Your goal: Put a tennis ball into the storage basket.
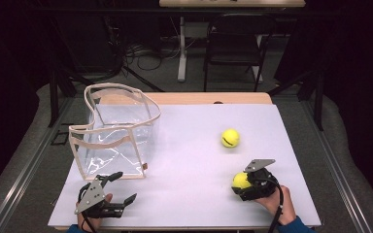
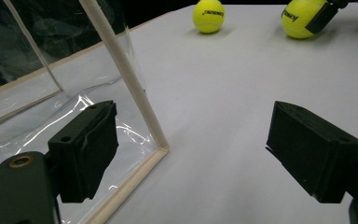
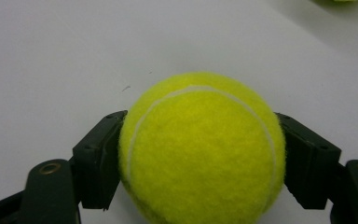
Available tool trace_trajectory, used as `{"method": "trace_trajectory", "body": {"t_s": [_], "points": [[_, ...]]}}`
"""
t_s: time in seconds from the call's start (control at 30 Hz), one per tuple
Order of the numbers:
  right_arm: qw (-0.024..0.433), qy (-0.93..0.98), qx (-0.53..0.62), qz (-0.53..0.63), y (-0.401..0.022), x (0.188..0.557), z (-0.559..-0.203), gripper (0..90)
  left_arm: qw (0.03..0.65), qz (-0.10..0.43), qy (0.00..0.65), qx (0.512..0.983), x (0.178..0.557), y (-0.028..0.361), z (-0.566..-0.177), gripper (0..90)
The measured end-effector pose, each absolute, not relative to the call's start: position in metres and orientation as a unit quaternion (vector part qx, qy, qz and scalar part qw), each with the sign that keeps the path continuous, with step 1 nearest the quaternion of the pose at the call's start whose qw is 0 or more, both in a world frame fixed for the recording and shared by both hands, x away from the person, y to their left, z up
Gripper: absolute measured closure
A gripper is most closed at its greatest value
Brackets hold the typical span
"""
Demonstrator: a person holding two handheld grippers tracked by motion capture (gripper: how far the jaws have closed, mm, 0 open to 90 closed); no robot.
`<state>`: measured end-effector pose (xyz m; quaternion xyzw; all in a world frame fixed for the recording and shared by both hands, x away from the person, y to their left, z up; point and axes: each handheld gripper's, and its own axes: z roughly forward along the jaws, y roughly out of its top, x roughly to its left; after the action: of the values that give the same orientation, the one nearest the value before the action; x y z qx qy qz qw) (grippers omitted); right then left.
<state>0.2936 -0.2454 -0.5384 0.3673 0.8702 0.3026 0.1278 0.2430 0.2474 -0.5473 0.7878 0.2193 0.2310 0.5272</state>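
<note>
Two handheld grippers sit at the table's near edge. Right gripper (image 1: 243, 187), near the right corner, pinches a yellow tennis ball (image 3: 200, 149) between both jaws, resting on the white tabletop (image 1: 194, 145). Left gripper (image 1: 121, 187) holds its jaws spread wide and empty, just beside the clear bag's (image 1: 116, 131) trimmed corner. A second ball (image 1: 230, 138) lies alone mid-table, with bare surface all around it.

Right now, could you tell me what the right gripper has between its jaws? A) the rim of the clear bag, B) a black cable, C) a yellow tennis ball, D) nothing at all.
C: in the right gripper view, the right gripper has both black pads pressed against the sides of a yellow tennis ball, on the white table.
</note>
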Motion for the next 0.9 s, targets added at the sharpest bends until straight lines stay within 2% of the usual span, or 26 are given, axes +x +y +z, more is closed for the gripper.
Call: {"method": "trace_trajectory", "body": {"t_s": [0.33, 0.9], "points": [[0.148, 0.867, 0.357, 0.315, -0.244, 0.29, -0.533, 25.7, 0.529, 0.231, 0.22, 0.786, 0.242, 0.247, -0.547, 16.1], [0.152, 0.864, 0.353, 0.325, -0.242, 0.29, -0.523, 25.7, 0.53, 0.232, 0.217, 0.787, 0.242, 0.247, -0.547, 16.0]]}}
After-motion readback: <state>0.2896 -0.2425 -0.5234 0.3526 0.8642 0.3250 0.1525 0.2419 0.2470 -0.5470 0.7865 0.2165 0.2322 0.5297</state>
